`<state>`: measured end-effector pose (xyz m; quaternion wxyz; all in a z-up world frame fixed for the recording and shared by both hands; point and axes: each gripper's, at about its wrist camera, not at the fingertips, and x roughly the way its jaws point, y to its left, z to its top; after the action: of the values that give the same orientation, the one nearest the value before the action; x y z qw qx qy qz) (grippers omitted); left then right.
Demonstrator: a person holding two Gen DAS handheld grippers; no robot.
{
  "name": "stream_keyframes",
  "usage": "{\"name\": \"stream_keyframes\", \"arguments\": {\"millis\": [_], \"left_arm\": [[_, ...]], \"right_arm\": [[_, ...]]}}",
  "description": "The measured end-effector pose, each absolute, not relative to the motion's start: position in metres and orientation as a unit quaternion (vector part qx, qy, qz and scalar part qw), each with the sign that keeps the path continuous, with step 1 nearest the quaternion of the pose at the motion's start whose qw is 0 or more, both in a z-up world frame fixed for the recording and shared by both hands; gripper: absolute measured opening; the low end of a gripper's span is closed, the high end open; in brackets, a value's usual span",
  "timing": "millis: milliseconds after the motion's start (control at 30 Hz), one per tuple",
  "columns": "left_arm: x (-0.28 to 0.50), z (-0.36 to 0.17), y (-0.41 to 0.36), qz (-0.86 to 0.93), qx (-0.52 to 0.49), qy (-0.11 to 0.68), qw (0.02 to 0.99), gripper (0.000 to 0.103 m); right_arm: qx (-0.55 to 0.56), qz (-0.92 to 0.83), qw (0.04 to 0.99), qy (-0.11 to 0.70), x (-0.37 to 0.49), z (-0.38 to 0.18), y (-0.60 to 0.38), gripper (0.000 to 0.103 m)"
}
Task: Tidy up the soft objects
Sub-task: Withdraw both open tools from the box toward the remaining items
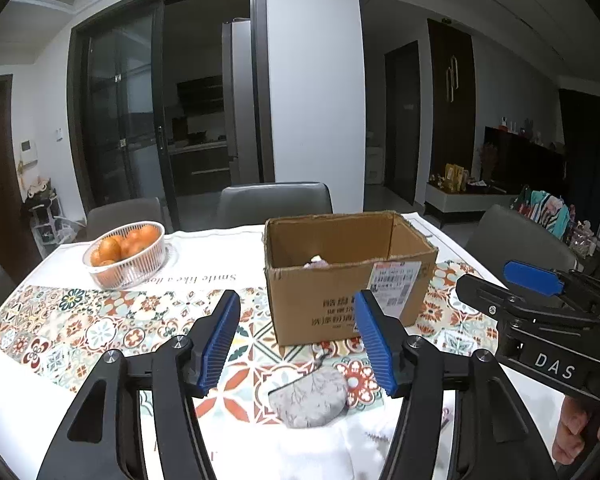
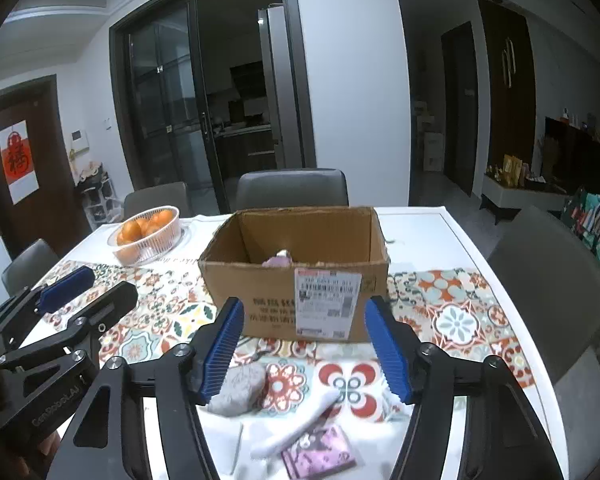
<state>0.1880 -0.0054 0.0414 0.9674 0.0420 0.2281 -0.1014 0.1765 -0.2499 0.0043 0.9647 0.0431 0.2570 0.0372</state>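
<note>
**Mia:** What is on the table (image 1: pixel 16 380)?

**Ben:** A cloth with bright flower tiles (image 1: pixel 100 320) covers it. In the middle of the left camera's picture stands an open brown cardboard box with a white label (image 1: pixel 340 292). Something soft, pink and white (image 2: pixel 281 258), peeks up inside it. I cannot tell what it is.

**Mia:** And the soft things outside the box?

**Ben:** A small grey pouch with a leafy print (image 1: pixel 310 398) lies on the cloth, low in the picture, in front of the box. In the right camera's picture the same grey pouch (image 2: pixel 242 388) sits lower left, just beside the left blue pad. A long white soft thing (image 2: pixel 296 426), maybe a sock, lies near the bottom middle. Its lower end touches a little pink printed pouch (image 2: pixel 320 454).

**Mia:** What are the claws doing?

**Ben:** The left claw (image 1: pixel 298 344) is spread wide with nothing in it. The grey pouch shows between its blue pads. The right claw (image 2: pixel 305 350) is spread wide too, and holds nothing. Each claw shows at the side of the other one's picture.

**Mia:** Anything else?

**Ben:** A clear ribbed plastic bowl of oranges (image 1: pixel 126 254) sits at the left, well apart from the box. Grey chairs (image 1: pixel 274 202) stand behind the table.
</note>
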Motion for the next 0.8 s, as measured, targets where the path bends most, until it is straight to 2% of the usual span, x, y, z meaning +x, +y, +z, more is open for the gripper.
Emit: {"name": "stream_keyframes", "arguments": {"millis": [133, 700, 800], "left_arm": [[0.175, 0.033, -0.004, -0.099, 0.040, 0.232, 0.967, 0.059], [0.134, -0.009, -0.005, -0.085, 0.049, 0.261, 0.960, 0.060], [0.130, -0.018, -0.005, -0.081, 0.052, 0.269, 0.958, 0.062]], "right_arm": [[0.042, 0.031, 0.964, 0.262, 0.164, -0.003, -0.249, 0.070], [0.021, 0.043, 0.948, 0.316, 0.134, -0.044, -0.247, 0.072], [0.021, 0.041, 0.945, 0.325, 0.130, -0.052, -0.248, 0.075]]}}
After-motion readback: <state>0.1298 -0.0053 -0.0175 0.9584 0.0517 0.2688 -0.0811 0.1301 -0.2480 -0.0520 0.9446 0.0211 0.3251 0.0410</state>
